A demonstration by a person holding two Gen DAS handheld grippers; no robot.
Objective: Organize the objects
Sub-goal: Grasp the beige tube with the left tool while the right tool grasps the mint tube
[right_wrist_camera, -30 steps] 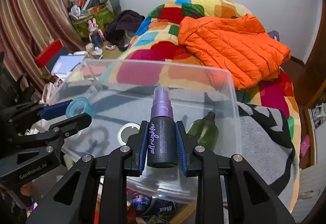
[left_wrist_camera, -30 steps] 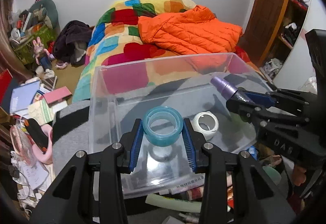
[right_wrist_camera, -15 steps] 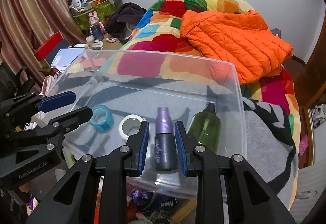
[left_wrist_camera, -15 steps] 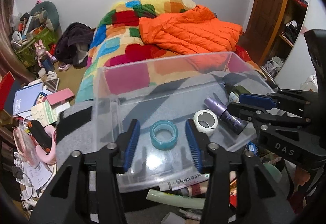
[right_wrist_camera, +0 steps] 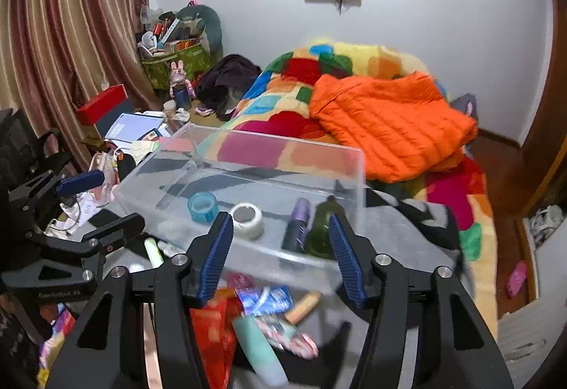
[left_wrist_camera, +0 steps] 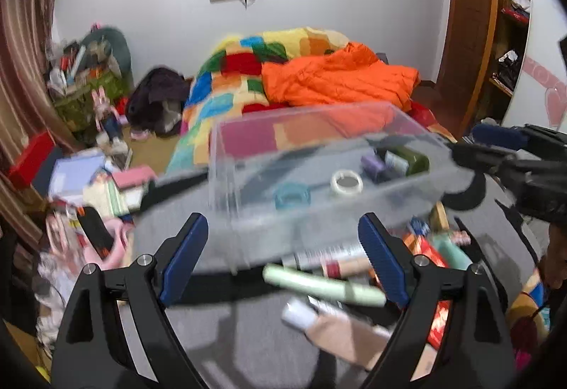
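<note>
Since the earlier frames, both held items have been let go into the clear bin: the blue tape roll that was pinched by the left hand-held gripper now lies on the bin floor, and the purple spray bottle that was in the right hand-held gripper now lies flat beside the green bottle. Both pairs of jaws have just been opening and both tools have been drawn back toward the near edge of the bin; the left jaws are spread wide and the right jaws partly, with nothing between either pair. In the right wrist view the blue roll is seen at about 10 o'clock from the right gripper, the white tape roll at 11, the two bottles at 12 to 1. The step in hand is judged to be the retreat and the choice of the next piece from the clutter on the grey cloth at 6 o'clock. It would be done well if the fingers were lifted clear of the bin's near wall before being swung down, and if a single loose item, such as the pale green tube, were approached across its narrow width. Heavy blur in the left view leaves the smaller items there unidentifiable.
</note>
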